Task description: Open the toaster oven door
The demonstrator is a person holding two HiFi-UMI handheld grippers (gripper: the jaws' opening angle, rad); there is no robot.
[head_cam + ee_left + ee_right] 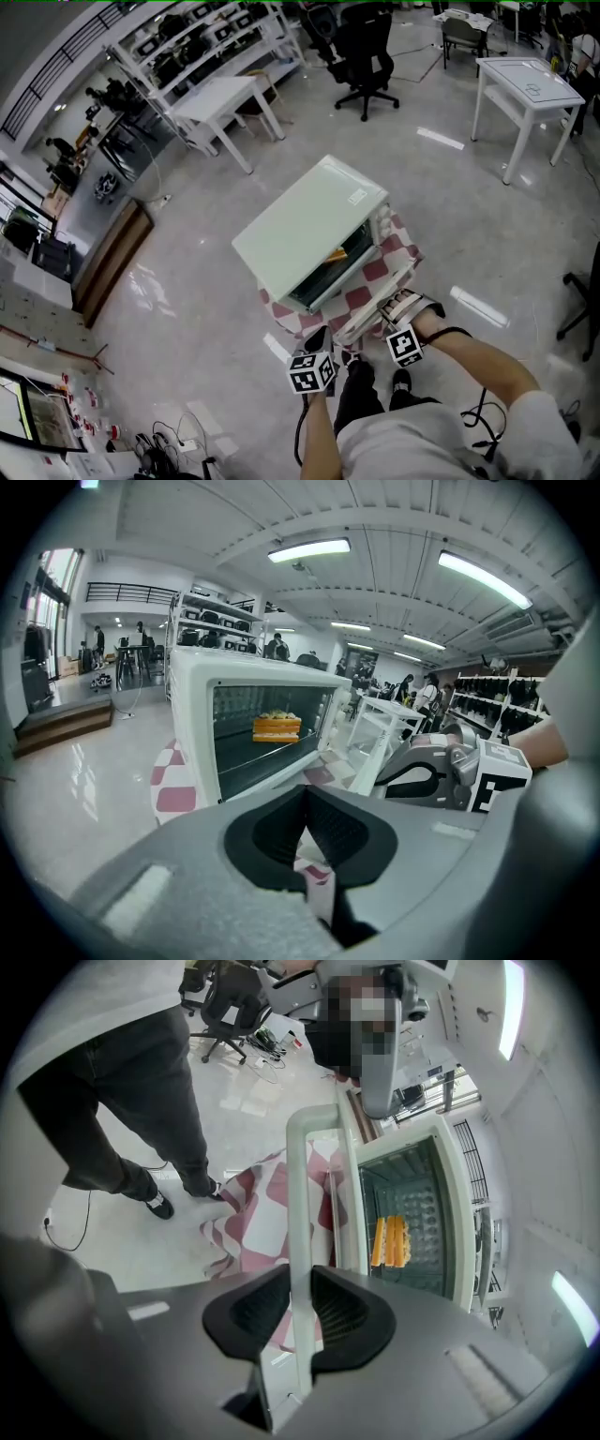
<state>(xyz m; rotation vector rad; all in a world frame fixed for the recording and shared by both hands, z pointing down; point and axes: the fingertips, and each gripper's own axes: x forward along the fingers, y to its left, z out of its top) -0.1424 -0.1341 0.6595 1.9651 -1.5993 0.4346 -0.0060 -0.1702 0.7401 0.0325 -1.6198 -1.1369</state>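
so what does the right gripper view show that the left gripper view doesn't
Only the right gripper view: the right gripper with fingers clamped on the white bar door handle, plus the person's dark trousers. Only the left gripper view: the left gripper, fingers together on nothing, and the other gripper's black-and-white marker cube. Both: the white toaster oven with its door open, the orange food on its rack, and the red-and-white checked cloth.

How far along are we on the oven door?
Done: the door stands open, baring the food inside the oven. In hand: the right gripper is clamped on the handle. The left gripper is shut, empty. Left: probably just lowering the door fully, if it isn't, and letting go.
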